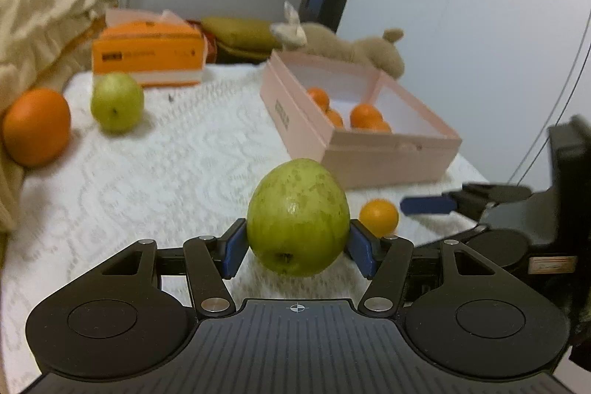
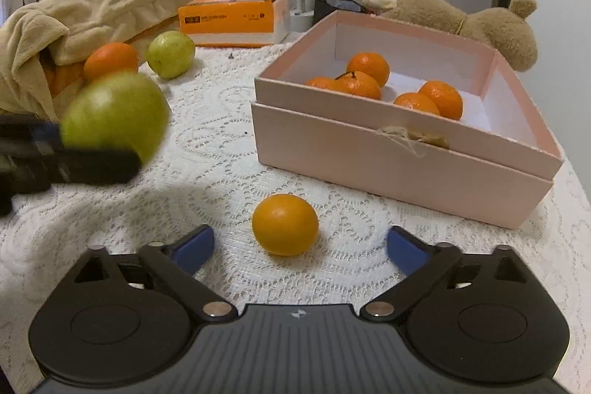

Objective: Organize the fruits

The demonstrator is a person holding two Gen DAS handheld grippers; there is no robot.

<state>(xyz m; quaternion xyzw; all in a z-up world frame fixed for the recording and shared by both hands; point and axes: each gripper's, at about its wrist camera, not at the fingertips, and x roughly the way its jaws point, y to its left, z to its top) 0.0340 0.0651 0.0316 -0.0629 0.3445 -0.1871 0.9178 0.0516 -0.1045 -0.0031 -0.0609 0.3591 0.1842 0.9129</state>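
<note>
In the left wrist view, our left gripper (image 1: 298,248) is clenched on a green guava (image 1: 298,216); one blue pad presses each side of the fruit, and it seems lifted a little above the lace cloth (image 1: 155,172) of the bench. We take the pink box (image 1: 388,157) as landmark. Inside it we see several small oranges (image 1: 364,117). Just in front of the box, a loose small orange (image 1: 379,217) lies on the cloth. Far to the left of the box a second guava (image 1: 117,101) and a big orange (image 1: 37,127) rest near the beige blanket (image 1: 40,24). An orange tissue box (image 1: 147,58) stands behind them. Our right gripper (image 1: 436,205) enters from the right of the box, but here we cannot tell its state.

In the right wrist view, our right gripper (image 2: 299,246) is released; its fingers stand wide apart, and the small orange (image 2: 285,224) lies between them but touches neither. The pink box (image 2: 399,168) is just behind this orange and holds five small oranges (image 2: 367,67), with free room beside them. Left of the box, the held guava (image 2: 114,113) appears blurred in the left gripper (image 2: 74,154). Further behind it lie the second guava (image 2: 170,53) and the big orange (image 2: 110,60).

We judge the task is about half done: five fruits are stored, one guava is in hand, and three fruits are left on the cloth.
</note>
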